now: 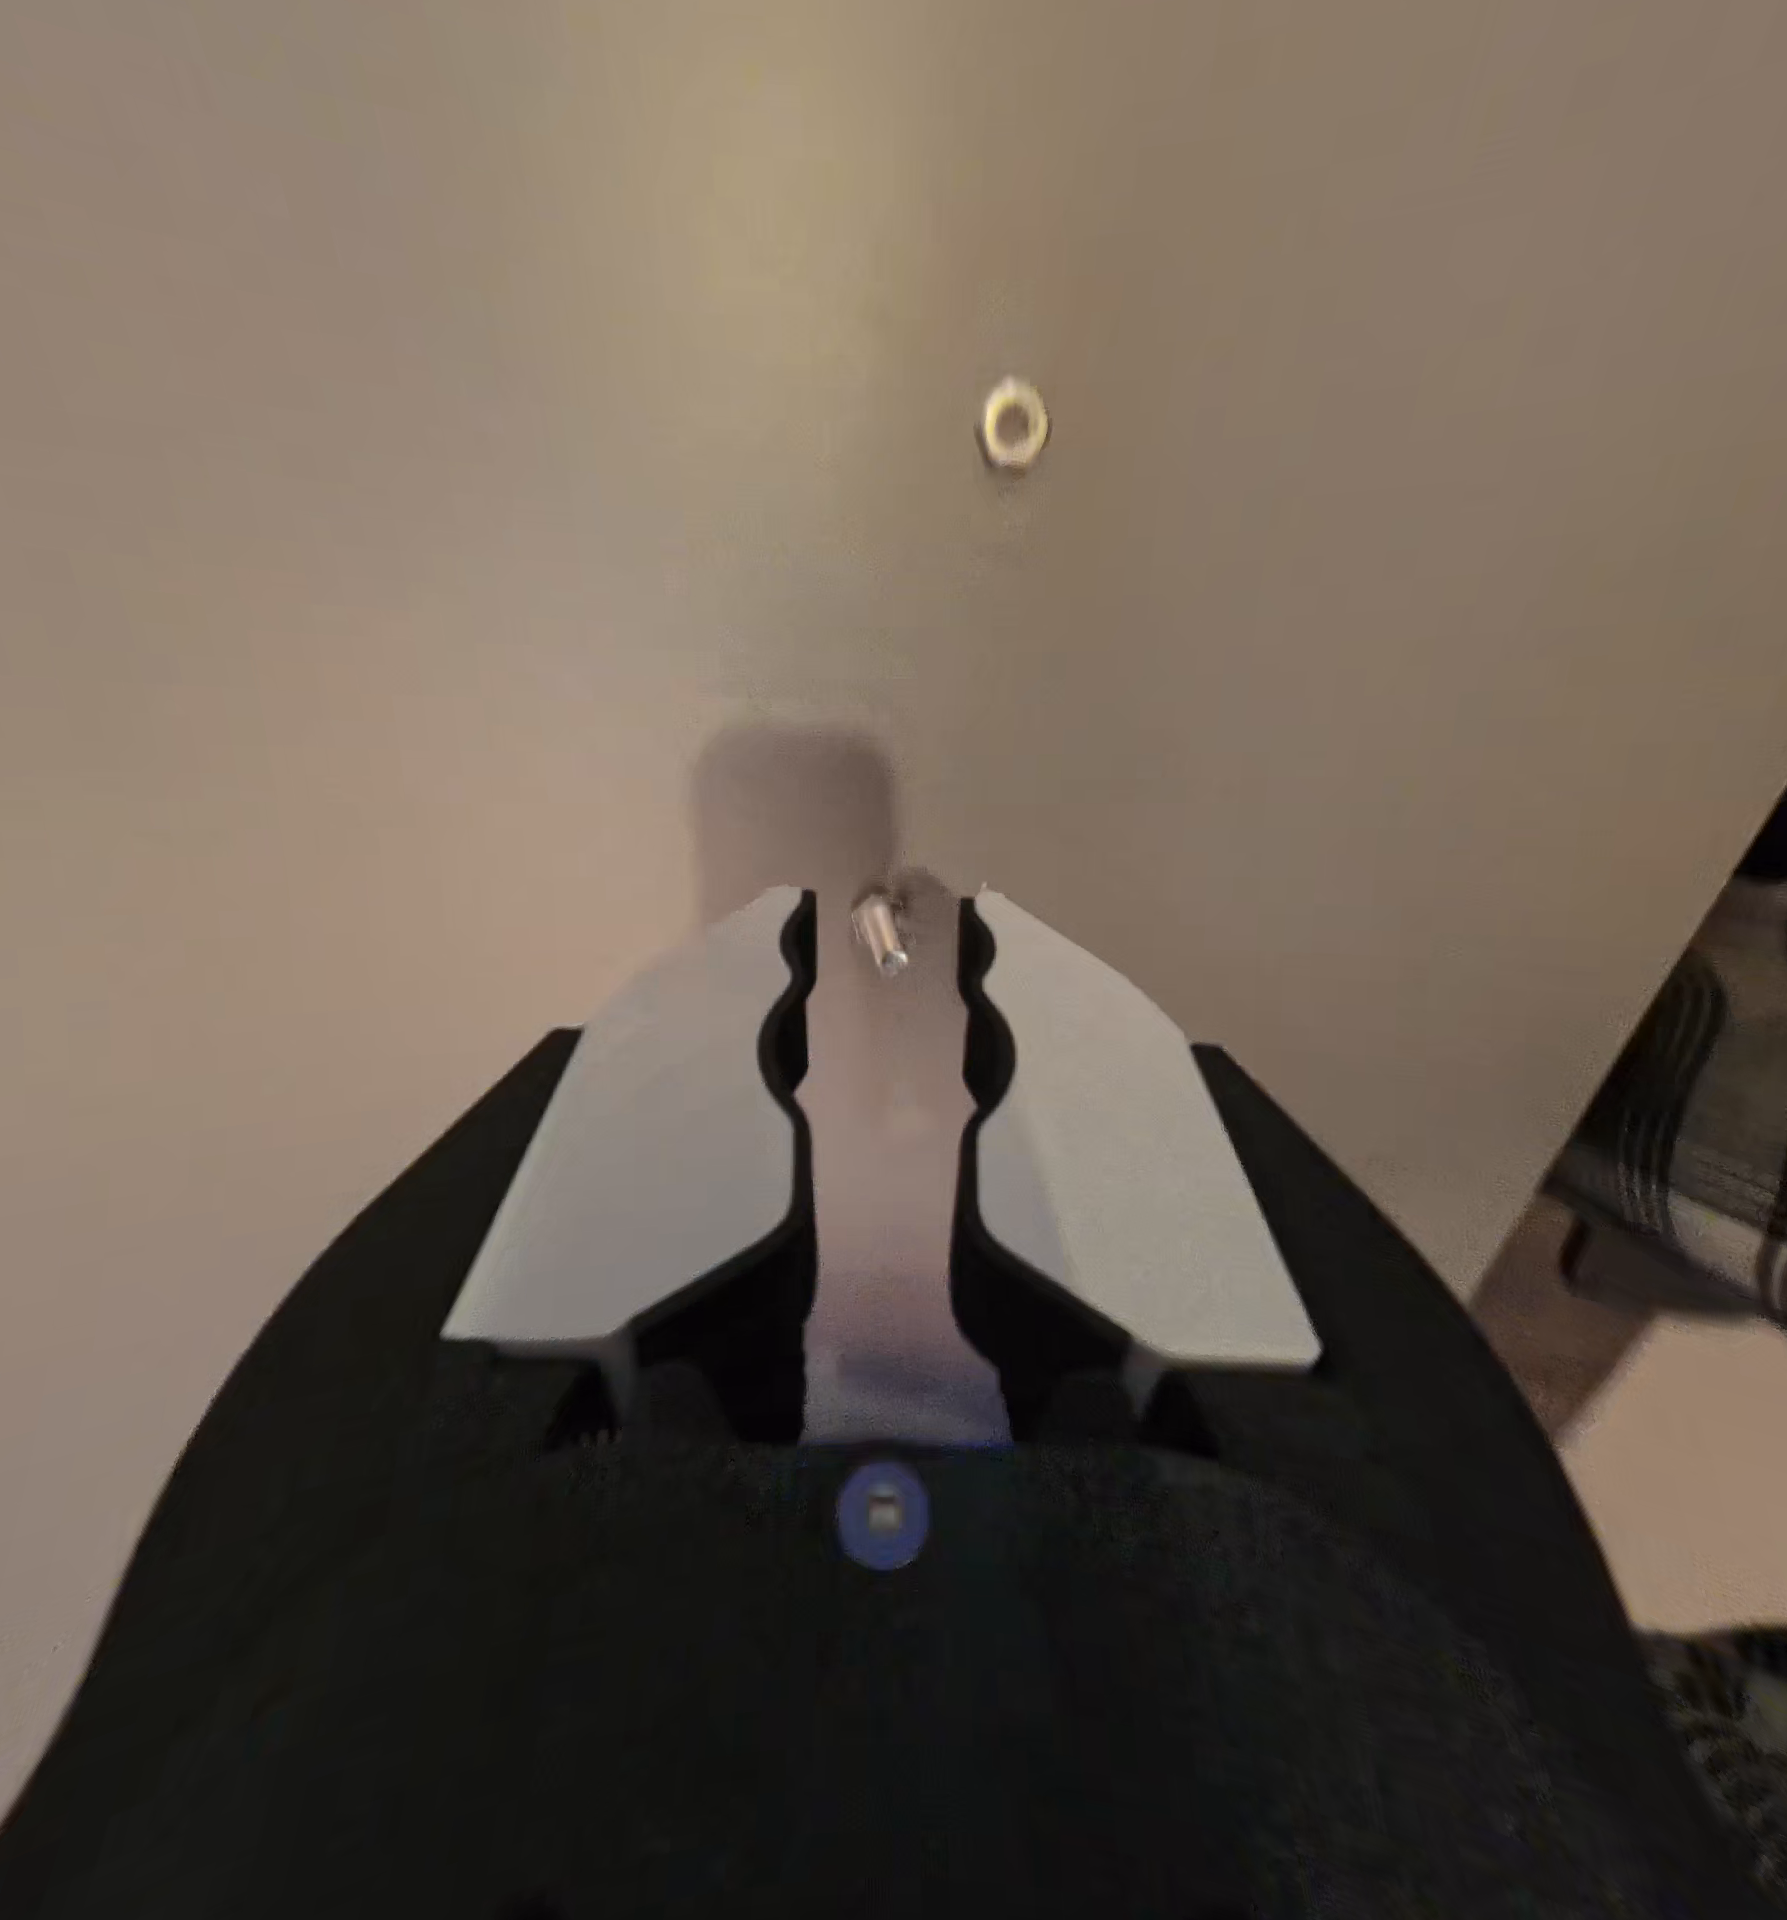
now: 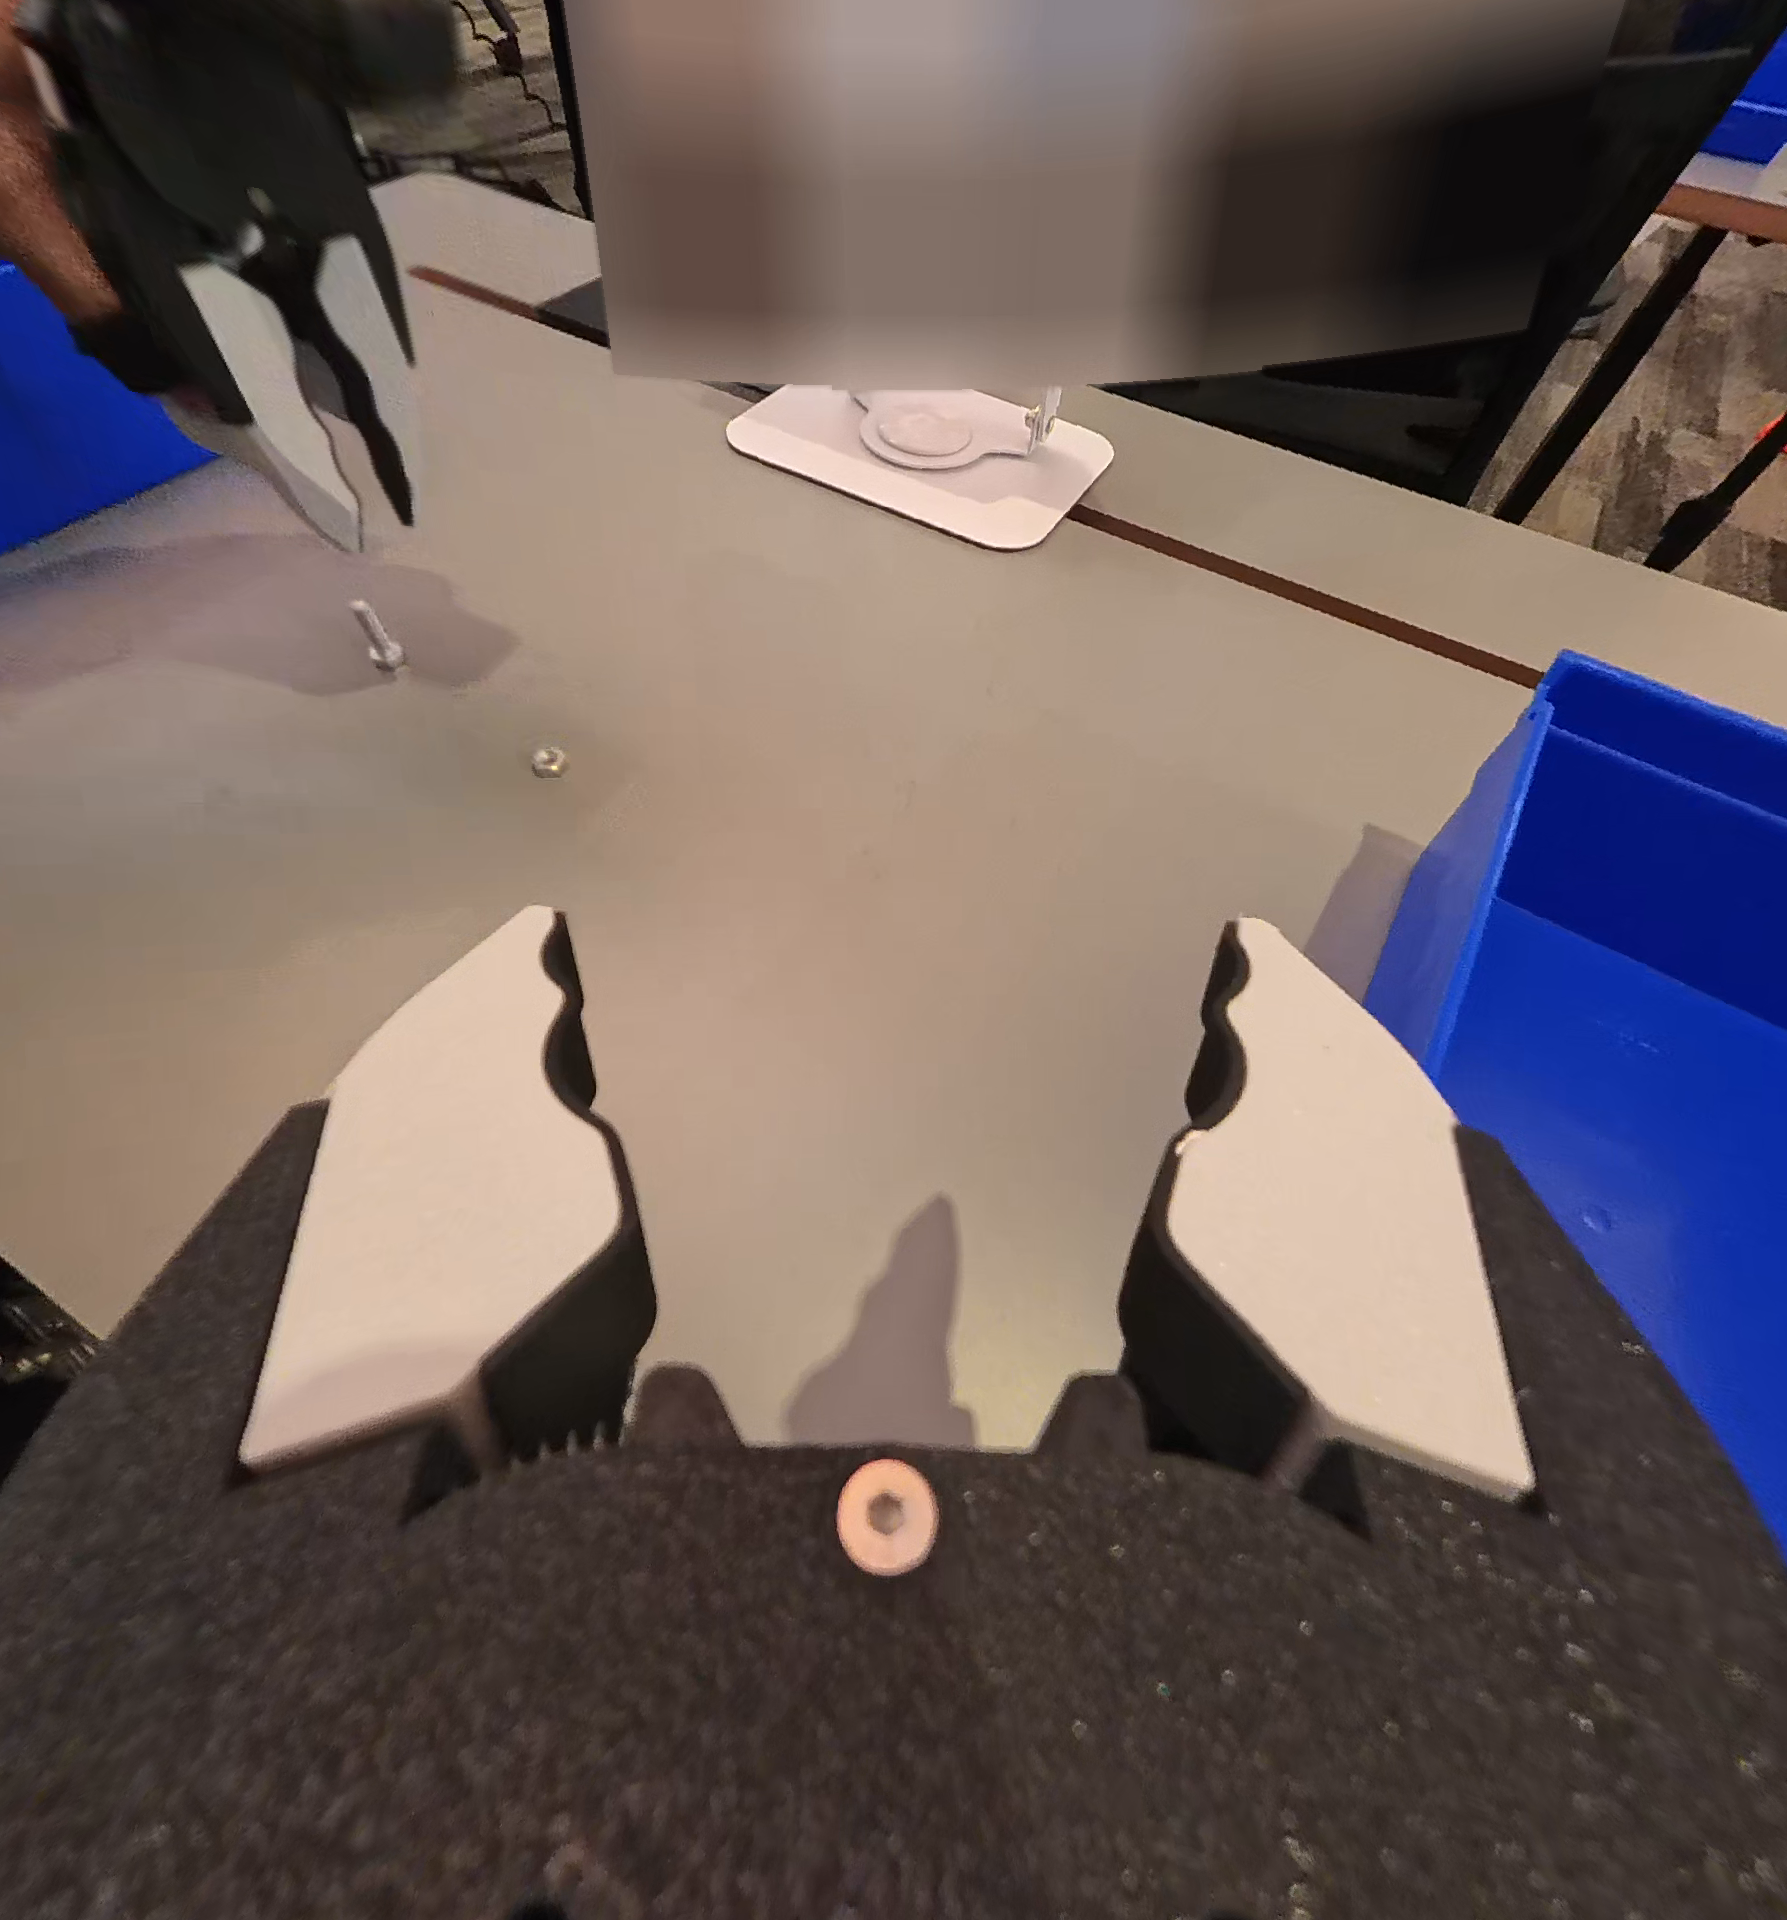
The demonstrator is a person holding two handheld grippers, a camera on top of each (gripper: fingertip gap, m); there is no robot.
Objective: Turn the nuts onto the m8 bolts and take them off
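Note:
A silver bolt [image 1: 878, 933] stands on its head on the grey table [image 1: 453, 520], shaft up, between my left gripper's [image 1: 887, 899] parted fingertips and below them. Neither pad touches it. In the right wrist view the bolt [image 2: 376, 636] stands free on the table, with the left gripper [image 2: 375, 520] hanging a little above it. A loose silver nut [image 1: 1014, 424] lies flat farther off; it also shows in the right wrist view [image 2: 549, 762]. My right gripper [image 2: 894, 925] is wide open with nothing between its pads, low over the table [image 2: 868, 675].
A blue bin [image 2: 1647, 935] stands close to the right of my right gripper, another blue bin [image 2: 16, 416] at the far left. A white monitor base [image 2: 920, 457] sits at the back. The table's edge [image 1: 1699, 935] runs at the right, with a plaid seat [image 1: 1751, 1091] beyond. My hands' fingertips stand some 35 centimeters from each other. To the bolt [image 2: 376, 636]: left tips about 6 centimeters, right tips about 35 centimeters.

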